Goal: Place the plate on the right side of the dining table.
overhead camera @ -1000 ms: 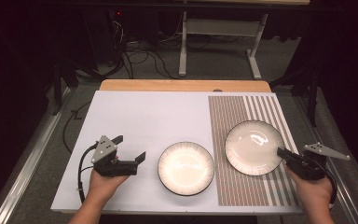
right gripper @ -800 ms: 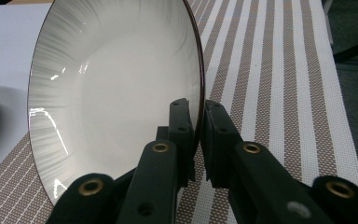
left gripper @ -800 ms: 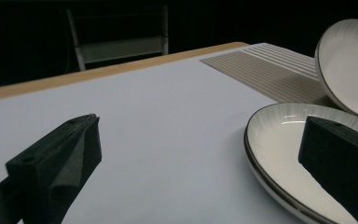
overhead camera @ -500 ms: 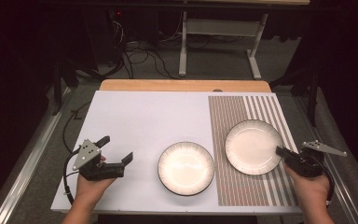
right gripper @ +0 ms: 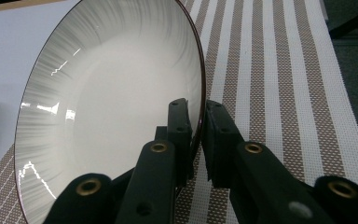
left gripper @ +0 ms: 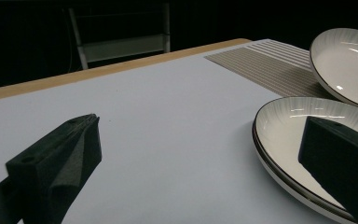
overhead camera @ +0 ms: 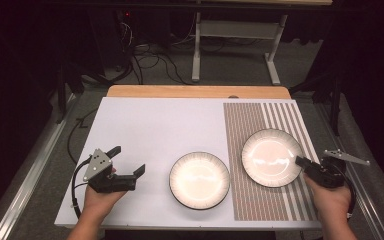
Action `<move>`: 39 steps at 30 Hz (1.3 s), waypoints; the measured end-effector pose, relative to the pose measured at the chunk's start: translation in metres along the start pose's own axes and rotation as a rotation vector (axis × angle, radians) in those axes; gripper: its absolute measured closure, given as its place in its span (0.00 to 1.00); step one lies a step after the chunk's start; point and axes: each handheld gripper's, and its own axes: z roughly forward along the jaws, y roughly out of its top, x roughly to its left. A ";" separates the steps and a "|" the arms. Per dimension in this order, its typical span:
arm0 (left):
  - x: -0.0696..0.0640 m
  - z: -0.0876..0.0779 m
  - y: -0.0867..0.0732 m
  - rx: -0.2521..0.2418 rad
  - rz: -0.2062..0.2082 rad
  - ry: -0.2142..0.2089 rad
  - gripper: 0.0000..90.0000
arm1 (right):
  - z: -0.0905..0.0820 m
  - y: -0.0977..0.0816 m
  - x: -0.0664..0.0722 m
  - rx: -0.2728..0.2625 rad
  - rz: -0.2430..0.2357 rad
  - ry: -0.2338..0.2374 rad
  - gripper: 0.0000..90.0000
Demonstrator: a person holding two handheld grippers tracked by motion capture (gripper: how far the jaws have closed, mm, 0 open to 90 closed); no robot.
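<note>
Two white plates with dark rims are on the table. The right plate (overhead camera: 271,157) (right gripper: 112,102) lies on the striped mat (overhead camera: 250,200), and my right gripper (overhead camera: 300,162) (right gripper: 198,116) is shut on its near right rim, one jaw inside and one outside. In the left gripper view this plate (left gripper: 349,60) looks tilted. The middle plate (overhead camera: 199,180) (left gripper: 298,116) rests flat on the white table surface (overhead camera: 155,130). My left gripper (overhead camera: 128,160) (left gripper: 200,135) is open to the left of the middle plate, apart from it, with nothing between its jaws.
The striped mat (right gripper: 279,93) (left gripper: 270,65) covers the right third of the table. A wooden edge (overhead camera: 195,91) runs along the far side. Beyond it, a metal stand (overhead camera: 235,45) and cables sit on the dark floor.
My left gripper has drawn a little to the left, away from the middle plate. The right gripper and its plate have stayed in place.
</note>
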 end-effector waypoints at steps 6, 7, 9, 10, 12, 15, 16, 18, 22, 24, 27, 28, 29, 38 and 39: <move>-0.001 0.001 0.000 0.001 0.002 -0.009 0.00 | 0.003 0.000 -0.002 0.006 0.022 -0.017 0.93; -0.002 0.001 0.000 0.000 0.002 -0.012 0.00 | 0.004 0.000 -0.003 0.011 0.026 -0.019 0.93; -0.004 0.000 0.003 -0.008 0.014 -0.021 0.00 | 0.006 0.000 -0.006 0.016 0.042 -0.016 0.93; -0.004 0.000 0.003 -0.008 0.014 -0.021 0.00 | 0.006 0.000 -0.006 0.016 0.042 -0.016 0.93; -0.006 0.000 0.004 -0.011 0.017 -0.027 0.00 | 0.008 0.000 -0.007 0.021 0.048 -0.019 0.93; -0.008 0.002 0.004 -0.009 0.024 -0.033 0.00 | 0.011 0.001 -0.008 0.030 0.060 -0.027 0.93; -0.008 0.002 0.004 -0.008 0.026 -0.034 0.00 | 0.011 0.001 -0.008 0.030 0.060 -0.027 0.93; -0.008 0.003 0.004 -0.003 0.031 -0.034 0.00 | 0.015 0.001 -0.010 0.041 0.080 -0.031 0.93; -0.008 0.004 0.004 0.001 0.032 -0.037 0.00 | 0.021 0.001 -0.011 0.062 0.094 -0.054 0.92; -0.008 0.004 0.004 0.003 0.032 -0.036 0.00 | 0.023 0.001 -0.012 0.069 0.095 -0.054 0.92; -0.008 0.004 0.003 0.006 0.034 -0.037 0.00 | 0.026 0.000 -0.014 0.078 0.103 -0.066 0.92; -0.008 0.004 0.003 0.007 0.034 -0.037 0.00 | 0.027 0.000 -0.014 0.078 0.106 -0.065 0.92; -0.008 0.004 0.003 0.007 0.033 -0.036 0.00 | 0.026 0.000 -0.014 0.077 0.103 -0.068 0.92; -0.007 0.004 0.001 0.019 0.023 -0.033 0.00 | 0.020 0.000 -0.012 0.022 0.040 -0.081 0.74; -0.007 0.004 0.001 0.019 0.023 -0.033 0.00 | 0.020 0.000 -0.012 0.022 0.040 -0.081 0.74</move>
